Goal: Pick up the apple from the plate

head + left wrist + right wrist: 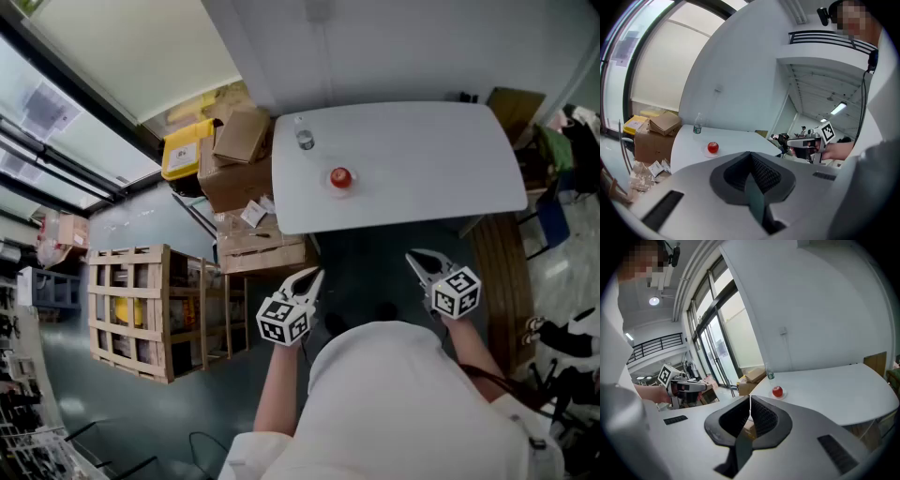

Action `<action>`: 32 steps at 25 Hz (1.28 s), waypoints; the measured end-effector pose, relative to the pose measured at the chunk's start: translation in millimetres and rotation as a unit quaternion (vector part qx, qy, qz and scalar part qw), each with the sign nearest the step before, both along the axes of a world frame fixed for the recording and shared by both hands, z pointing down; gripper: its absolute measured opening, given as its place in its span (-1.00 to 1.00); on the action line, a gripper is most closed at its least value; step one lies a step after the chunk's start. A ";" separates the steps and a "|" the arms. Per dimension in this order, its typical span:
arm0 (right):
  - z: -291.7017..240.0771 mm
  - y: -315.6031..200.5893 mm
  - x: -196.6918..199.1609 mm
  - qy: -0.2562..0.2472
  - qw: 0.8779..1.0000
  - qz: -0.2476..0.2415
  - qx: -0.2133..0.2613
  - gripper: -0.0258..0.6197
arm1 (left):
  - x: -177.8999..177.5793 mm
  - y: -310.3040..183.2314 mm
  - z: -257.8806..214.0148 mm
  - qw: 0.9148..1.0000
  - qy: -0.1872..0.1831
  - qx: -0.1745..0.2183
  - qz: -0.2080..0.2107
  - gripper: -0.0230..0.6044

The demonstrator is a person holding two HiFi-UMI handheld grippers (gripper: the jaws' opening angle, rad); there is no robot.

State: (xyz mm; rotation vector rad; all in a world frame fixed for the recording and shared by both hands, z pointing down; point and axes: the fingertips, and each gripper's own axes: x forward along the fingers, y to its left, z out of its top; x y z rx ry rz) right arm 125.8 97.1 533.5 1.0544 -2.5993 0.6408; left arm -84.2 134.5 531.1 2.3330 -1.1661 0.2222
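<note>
A red apple [340, 176] rests on a small white plate [340, 186] on the white table [422, 159], left of the table's middle. The apple [712, 147] and the apple [777, 391] both look small and far off in the two gripper views. My left gripper [314, 274] hangs short of the table's near edge, jaws shut and empty. On the other side, my right gripper [416, 257] is also held short of that edge, shut with nothing in it. Each gripper points toward the table, well apart from the apple.
A clear water bottle [305, 141] stands near the table's far left corner. Cardboard boxes [239, 159] and a yellow bin [186, 148] are stacked left of the table, with a wooden crate [141, 309] nearer. A wooden panel [497, 272] leans at the right.
</note>
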 end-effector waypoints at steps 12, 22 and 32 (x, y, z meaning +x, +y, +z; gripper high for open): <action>-1.4 0.1 -2.6 -0.001 1.000 0.006 0.000 -0.81 | -1.2 -3.0 -1.2 1.000 0.003 0.003 0.004 -0.92; 0.6 6.1 -13.3 -0.008 1.000 0.015 -0.013 -0.80 | -11.0 -0.5 5.0 1.000 0.011 0.002 0.008 -0.92; 6.8 20.7 -34.1 -0.004 0.999 0.039 -0.018 -0.80 | -33.3 8.4 9.1 0.999 0.007 -0.001 0.032 -0.92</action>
